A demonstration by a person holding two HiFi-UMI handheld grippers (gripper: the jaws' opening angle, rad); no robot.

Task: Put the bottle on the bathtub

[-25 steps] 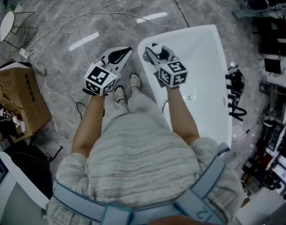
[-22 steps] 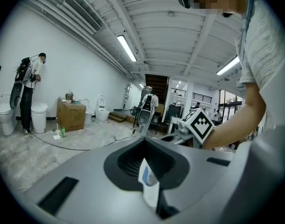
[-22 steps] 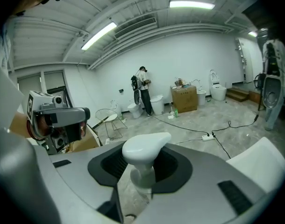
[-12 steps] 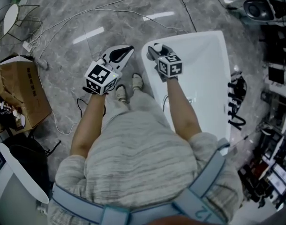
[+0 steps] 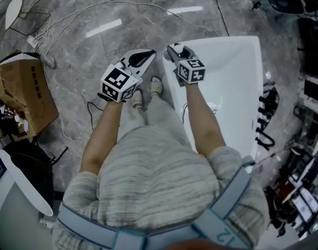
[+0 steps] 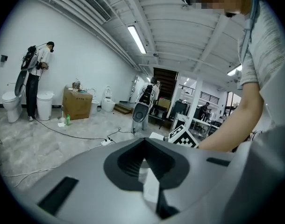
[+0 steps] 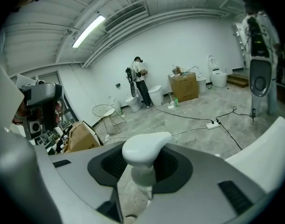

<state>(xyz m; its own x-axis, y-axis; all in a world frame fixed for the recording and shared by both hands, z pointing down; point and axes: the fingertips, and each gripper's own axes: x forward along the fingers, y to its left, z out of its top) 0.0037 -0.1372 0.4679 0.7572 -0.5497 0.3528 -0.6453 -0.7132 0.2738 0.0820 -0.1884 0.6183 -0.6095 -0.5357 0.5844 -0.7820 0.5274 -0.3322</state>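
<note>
A white pump bottle point(image 5: 174, 49) sits between the jaws of my right gripper point(image 5: 174, 53), which is shut on it. In the right gripper view the bottle's pump head point(image 7: 145, 154) stands upright in the jaw notch. The bottle hangs over the left corner of the white bathtub point(image 5: 237, 72) rim. My left gripper point(image 5: 147, 53) is over the grey floor just left of the tub, its jaws together with nothing in them. The left gripper view shows the left gripper point(image 6: 145, 171) and the right gripper's marker cube point(image 6: 183, 137) beyond it.
A cardboard box point(image 5: 24, 95) stands on the floor at left, with cables point(image 5: 96, 20) running across the marble floor. Black tap fittings point(image 5: 264, 113) sit on the tub's right rim. A wire side table point(image 5: 15, 12) is at top left. A person point(image 7: 139, 81) stands by toilets far off.
My right gripper with the bottle has moved a little farther out and lower by the tub's corner. The left gripper has hardly shifted.
</note>
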